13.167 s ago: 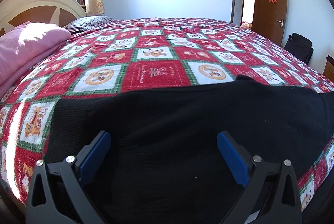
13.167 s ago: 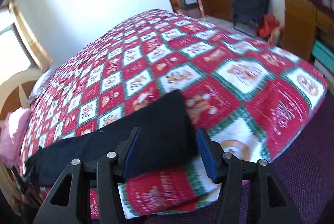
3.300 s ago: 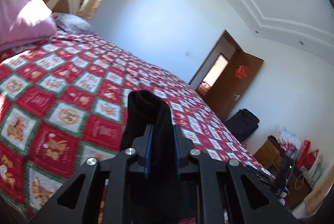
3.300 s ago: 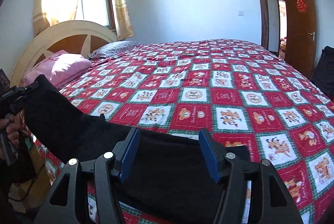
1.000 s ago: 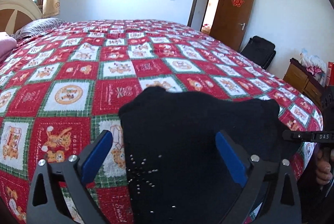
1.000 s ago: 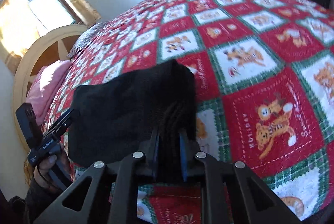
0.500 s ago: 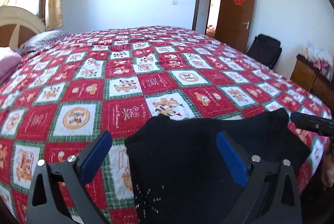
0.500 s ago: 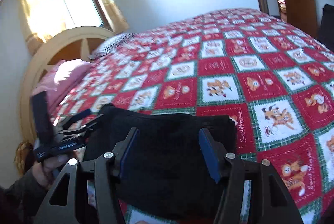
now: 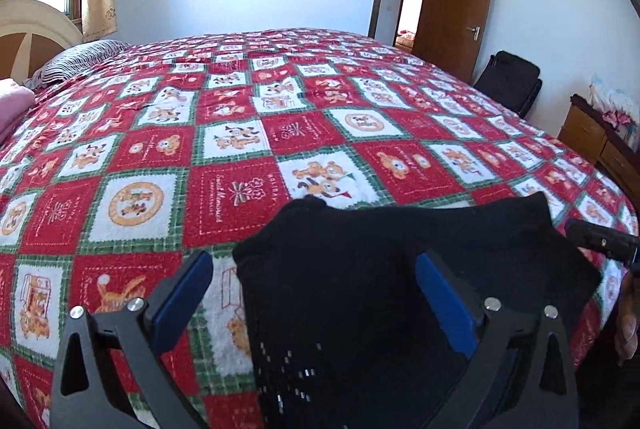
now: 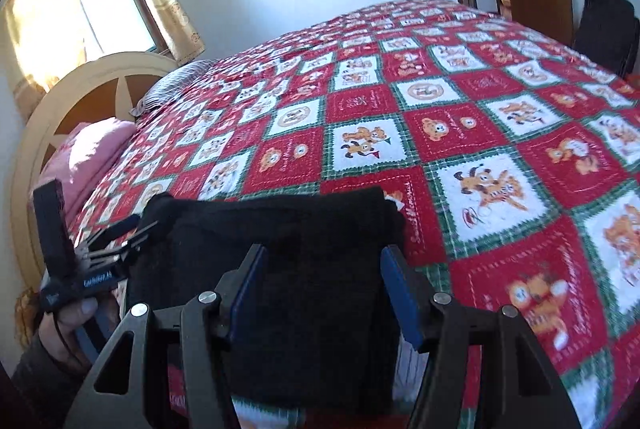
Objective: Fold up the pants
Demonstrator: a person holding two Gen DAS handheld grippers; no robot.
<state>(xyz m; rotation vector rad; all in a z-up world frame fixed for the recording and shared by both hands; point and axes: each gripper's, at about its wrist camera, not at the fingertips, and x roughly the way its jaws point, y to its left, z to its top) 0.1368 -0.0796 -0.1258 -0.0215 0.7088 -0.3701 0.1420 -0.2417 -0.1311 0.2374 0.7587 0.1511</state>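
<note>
The black pants [image 9: 360,289] lie folded into a thick compact rectangle on the near edge of the bed; they also show in the right wrist view [image 10: 288,269]. My left gripper [image 9: 316,289] is open, its blue pads either side of the pile's left part, holding nothing. My right gripper [image 10: 324,293] is open above the pile's right part, holding nothing. The left gripper also shows at the left of the right wrist view [image 10: 116,245], and the right gripper's edge shows at the right of the left wrist view [image 9: 600,239].
A red, white and green checked bedspread [image 9: 280,133] covers the bed. A pink quilt [image 10: 88,157], striped pillow [image 9: 76,59] and headboard [image 10: 80,97] lie left. A brown door [image 9: 460,5], black bag [image 9: 508,81] and wooden cabinet [image 9: 600,145] stand right.
Over the last second my right gripper let go of the pants and opened. Both grippers have drawn back a little from the folded pile, which stays put.
</note>
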